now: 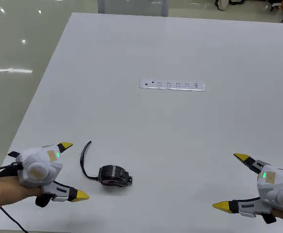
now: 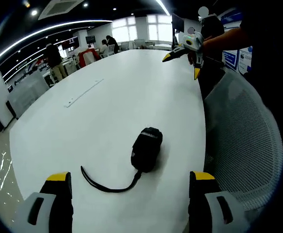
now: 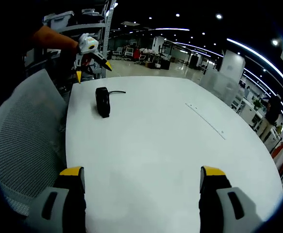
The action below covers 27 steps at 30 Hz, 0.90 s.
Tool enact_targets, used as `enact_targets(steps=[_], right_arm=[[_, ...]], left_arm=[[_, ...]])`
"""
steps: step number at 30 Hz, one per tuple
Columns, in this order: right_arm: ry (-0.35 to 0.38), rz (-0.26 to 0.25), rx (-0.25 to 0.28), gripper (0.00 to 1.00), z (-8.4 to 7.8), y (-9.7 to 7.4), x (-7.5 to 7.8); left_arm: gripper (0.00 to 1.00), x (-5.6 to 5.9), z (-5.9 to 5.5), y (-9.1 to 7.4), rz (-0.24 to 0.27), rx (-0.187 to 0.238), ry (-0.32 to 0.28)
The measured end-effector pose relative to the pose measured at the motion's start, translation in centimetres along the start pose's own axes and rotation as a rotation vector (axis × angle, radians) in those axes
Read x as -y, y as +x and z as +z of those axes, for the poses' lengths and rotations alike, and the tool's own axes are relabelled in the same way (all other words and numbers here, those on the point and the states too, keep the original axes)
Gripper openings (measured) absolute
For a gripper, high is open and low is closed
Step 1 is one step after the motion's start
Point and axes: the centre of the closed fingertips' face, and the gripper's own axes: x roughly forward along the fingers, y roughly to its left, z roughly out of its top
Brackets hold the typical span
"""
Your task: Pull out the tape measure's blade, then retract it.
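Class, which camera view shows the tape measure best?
The left gripper view: the tape measure lies close, large, just ahead of the open jaws. The head view shows it smaller, from above; the right gripper view, far off.

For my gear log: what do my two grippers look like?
The left gripper and right gripper match: rounded white bodies, black jaws tipped yellow, a tan sticker and green light each. A black cable runs from the left one.

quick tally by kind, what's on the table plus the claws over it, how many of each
tape measure, black with a strap: 1
power strip, white: 1
claws, left claw and right claw, both open: 2
total: 4
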Motion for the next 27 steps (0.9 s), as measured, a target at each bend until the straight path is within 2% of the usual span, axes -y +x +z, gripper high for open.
enact_targets(steps=[8,14,19,22,27], right_arm=[[0.005,0.033,0.006,1.0,0.8,1.1,-0.4],[0.004,0.056,0.008,0.99,1.6,2.0,-0.7],[-0.005,0.083,0.005,0.99,2.2,2.9,-1.3],[-0.008,0.098,0.007,0.99,2.6,3.7,-1.4],[-0.019,0.123,0.015,0.99,3.6,4.9,-1.6]], left_arm=[[0.98,-0.1,0.8,1.2,-0.057,-0.021,0.034],[0.97,0.3,1.8,2.5,-0.097,-0.048,0.082],[0.91,1.1,2.5,3.7,-0.13,-0.081,0.133],[0.84,1.6,1.9,4.8,-0.145,-0.128,0.151],[0.84,1.9,1.3,6.2,-0.164,-0.154,0.164]])
